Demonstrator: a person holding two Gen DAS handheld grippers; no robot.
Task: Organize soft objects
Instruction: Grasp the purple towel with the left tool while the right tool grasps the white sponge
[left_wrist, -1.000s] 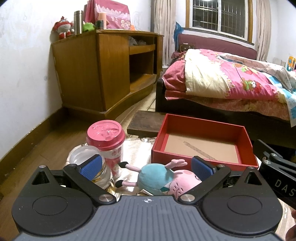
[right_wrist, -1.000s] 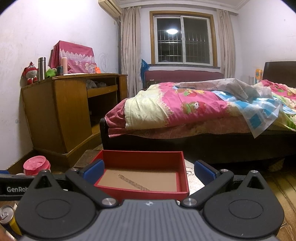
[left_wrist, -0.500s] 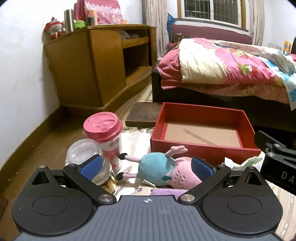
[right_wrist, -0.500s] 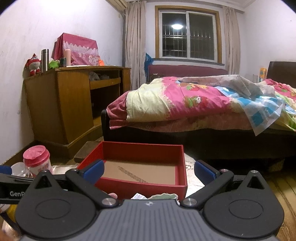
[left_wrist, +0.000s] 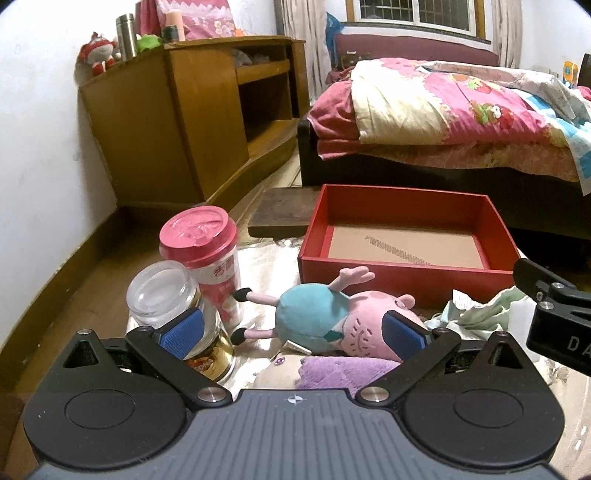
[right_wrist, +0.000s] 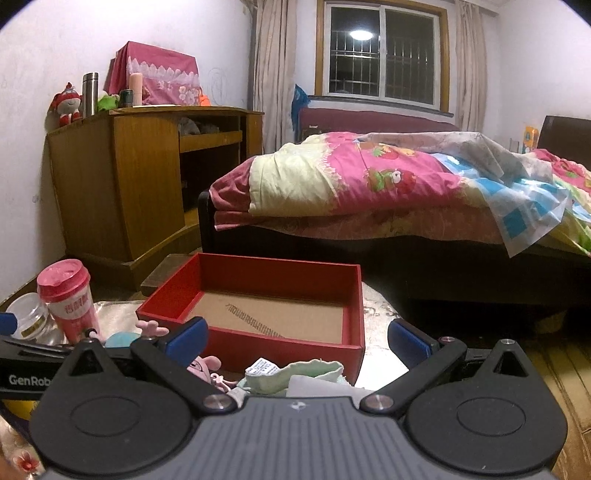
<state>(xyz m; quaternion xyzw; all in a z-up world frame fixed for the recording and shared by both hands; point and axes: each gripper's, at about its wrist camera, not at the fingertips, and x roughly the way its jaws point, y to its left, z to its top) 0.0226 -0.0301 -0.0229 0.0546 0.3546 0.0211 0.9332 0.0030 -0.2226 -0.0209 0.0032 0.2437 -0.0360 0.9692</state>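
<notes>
A pink pig plush in a teal dress (left_wrist: 325, 317) lies on its side on the shiny cloth, just in front of the empty red box (left_wrist: 406, 273). My left gripper (left_wrist: 293, 330) is open, its blue pads spread either side of the plush and above it. A purple soft item (left_wrist: 343, 369) lies under the gripper. A crumpled pale green cloth (left_wrist: 476, 314) sits to the right of the plush. My right gripper (right_wrist: 297, 338) is open above that green cloth (right_wrist: 295, 376), facing the red box (right_wrist: 258, 343); the plush's (right_wrist: 205, 365) snout shows at its left.
A pink-lidded cup (left_wrist: 207, 258) and a glass jar (left_wrist: 166, 295) stand left of the plush. A dark wooden board (left_wrist: 280, 214) lies behind the box. The wooden cabinet (left_wrist: 184, 122) is far left, the bed (left_wrist: 461, 122) behind the box. The right gripper's body (left_wrist: 554, 314) reaches in from the right.
Both grippers have risen and tilted down, bringing more of the cloth, the plush and the box's inside into view. The green cloth and purple item have appeared. Both stay open.
</notes>
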